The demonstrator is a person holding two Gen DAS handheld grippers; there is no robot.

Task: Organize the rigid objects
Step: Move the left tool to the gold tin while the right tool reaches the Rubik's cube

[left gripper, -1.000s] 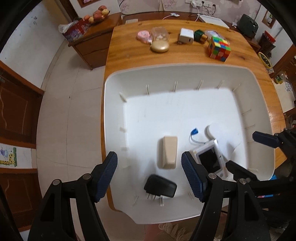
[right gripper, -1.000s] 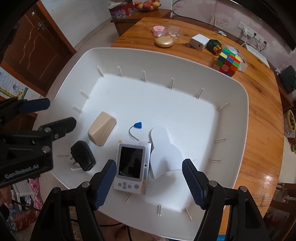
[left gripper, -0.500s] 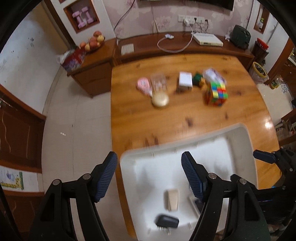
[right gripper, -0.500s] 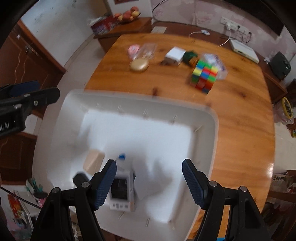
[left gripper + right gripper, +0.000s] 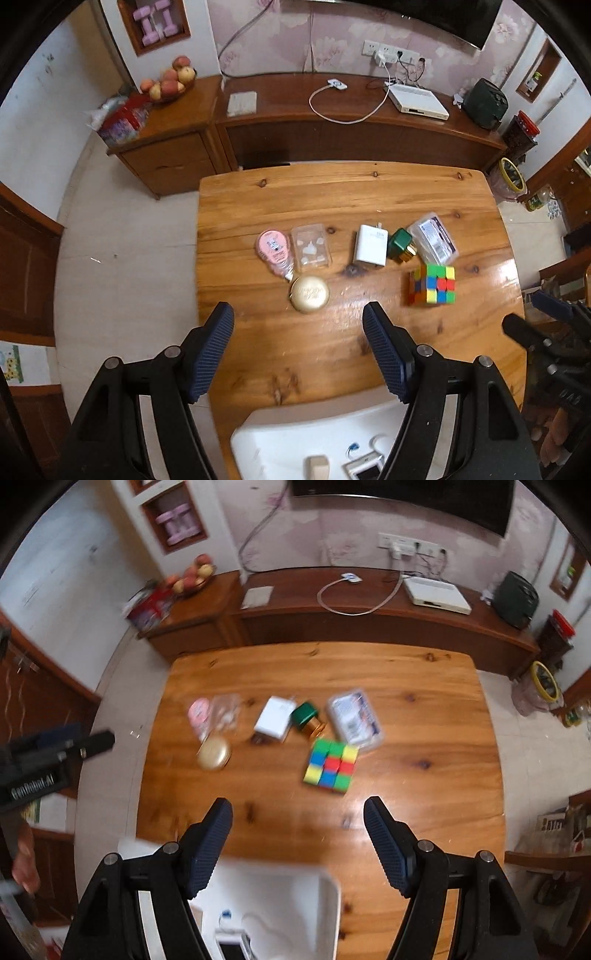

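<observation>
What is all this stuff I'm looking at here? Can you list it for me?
table: one, orange-brown wood, centre
tray: one, white, near table edge
puzzle cube: one, multicoloured, table's right part
round compact: one, gold, nearest the tray
pink packet: one, left end of the row
clear case: one, see-through, beside the pink packet
charger: one, white, mid-row
green bottle: one, gold neck, lying right of the charger
clear box: one, printed label, behind the cube
tan block: one, in the tray
handheld device: one, white with a screen, in the tray
fruit: several, red-yellow, on the sideboard
left gripper: one, black, blue pads, open, empty
right gripper: one, same, open, empty
</observation>
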